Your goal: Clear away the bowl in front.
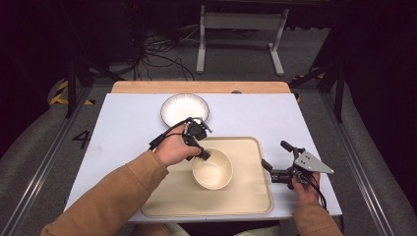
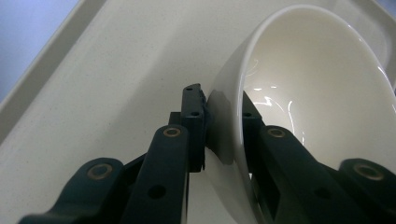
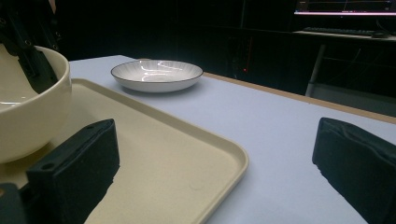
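The left tongs (image 1: 204,155) clamp the cream bowl's (image 1: 212,169) rim on the tray (image 1: 246,196), right tongs (image 1: 275,162) apart beside it; likely next, lifting it toward the plate (image 1: 185,109) on the desk (image 1: 128,123).

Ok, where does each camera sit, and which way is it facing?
High view: above the person's side, looking forward and down at the table; both forearms, left gripper and right gripper show.
Left gripper view: rides the left gripper, looking along jaws shut on the bowl rim, over the tray.
Right gripper view: rides the right gripper, looking across the table past open jaws toward the plate.
All three share the bowl and tray.
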Action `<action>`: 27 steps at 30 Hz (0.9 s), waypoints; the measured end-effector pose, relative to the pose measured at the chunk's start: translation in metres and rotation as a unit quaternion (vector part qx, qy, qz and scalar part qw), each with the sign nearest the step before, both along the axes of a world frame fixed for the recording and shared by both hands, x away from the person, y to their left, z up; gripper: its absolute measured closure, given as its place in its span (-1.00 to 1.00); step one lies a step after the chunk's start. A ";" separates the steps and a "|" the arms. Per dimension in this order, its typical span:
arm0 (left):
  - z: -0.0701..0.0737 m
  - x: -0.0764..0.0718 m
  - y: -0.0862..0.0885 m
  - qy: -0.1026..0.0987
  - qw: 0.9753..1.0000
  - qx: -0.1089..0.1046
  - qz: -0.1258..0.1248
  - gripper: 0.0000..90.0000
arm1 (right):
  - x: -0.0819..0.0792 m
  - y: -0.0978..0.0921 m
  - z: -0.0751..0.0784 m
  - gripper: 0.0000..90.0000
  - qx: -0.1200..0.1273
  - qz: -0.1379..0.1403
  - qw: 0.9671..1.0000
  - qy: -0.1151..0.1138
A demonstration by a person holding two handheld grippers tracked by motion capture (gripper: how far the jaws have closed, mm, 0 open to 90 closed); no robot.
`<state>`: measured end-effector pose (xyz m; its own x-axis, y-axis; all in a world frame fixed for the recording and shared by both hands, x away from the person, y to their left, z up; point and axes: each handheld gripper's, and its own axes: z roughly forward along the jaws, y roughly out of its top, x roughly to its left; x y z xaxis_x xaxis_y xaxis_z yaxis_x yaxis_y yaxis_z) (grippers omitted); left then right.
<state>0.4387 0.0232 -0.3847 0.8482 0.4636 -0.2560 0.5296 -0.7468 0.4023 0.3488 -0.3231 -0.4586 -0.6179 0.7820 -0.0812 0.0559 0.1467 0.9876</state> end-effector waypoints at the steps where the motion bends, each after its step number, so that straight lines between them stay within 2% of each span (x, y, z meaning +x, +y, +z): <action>1: -0.001 0.000 -0.001 0.002 1.000 0.000 0.002 0.78 | 0.000 0.000 0.000 -0.98 0.000 0.000 1.000 0.000; 9: -0.005 0.001 -0.004 -0.002 1.000 0.005 -0.008 0.77 | 0.000 0.000 0.000 -0.98 0.000 0.000 1.000 0.000; 10: -0.006 -0.001 -0.005 0.004 1.000 0.004 0.002 0.77 | 0.000 0.000 0.000 -0.98 0.000 0.000 1.000 0.000; 12: -0.007 0.001 -0.004 -0.004 1.000 0.008 -0.010 0.75 | 0.000 0.000 0.000 -0.98 0.000 0.000 1.000 0.000; 17: -0.007 0.002 -0.003 -0.003 1.000 0.007 -0.010 0.75 | 0.000 0.000 0.000 -0.98 0.001 0.000 1.000 0.000; 18: -0.007 0.002 -0.003 -0.001 1.000 0.007 -0.007 0.75 | 0.000 0.000 0.000 -0.98 0.001 0.000 1.000 0.001; 19: -0.007 0.000 -0.004 0.006 1.000 0.004 0.006 0.75 | 0.000 0.000 0.000 -0.98 0.001 0.000 1.000 0.000; 21: -0.008 0.002 -0.002 0.000 1.000 0.006 -0.006 0.75 | 0.000 0.000 0.000 -0.98 0.001 0.000 1.000 0.000; 25: -0.009 0.002 -0.001 0.000 1.000 0.008 -0.003 0.76 | 0.000 0.000 0.000 -0.98 0.001 -0.001 1.000 0.001; 26: -0.009 0.000 -0.002 0.003 1.000 0.008 0.008 0.77 | 0.000 0.000 0.000 -0.98 0.001 0.000 1.000 0.001; 27: -0.009 0.001 -0.001 -0.003 1.000 0.010 -0.002 0.77 | 0.000 0.000 0.000 -0.98 0.001 0.000 1.000 0.001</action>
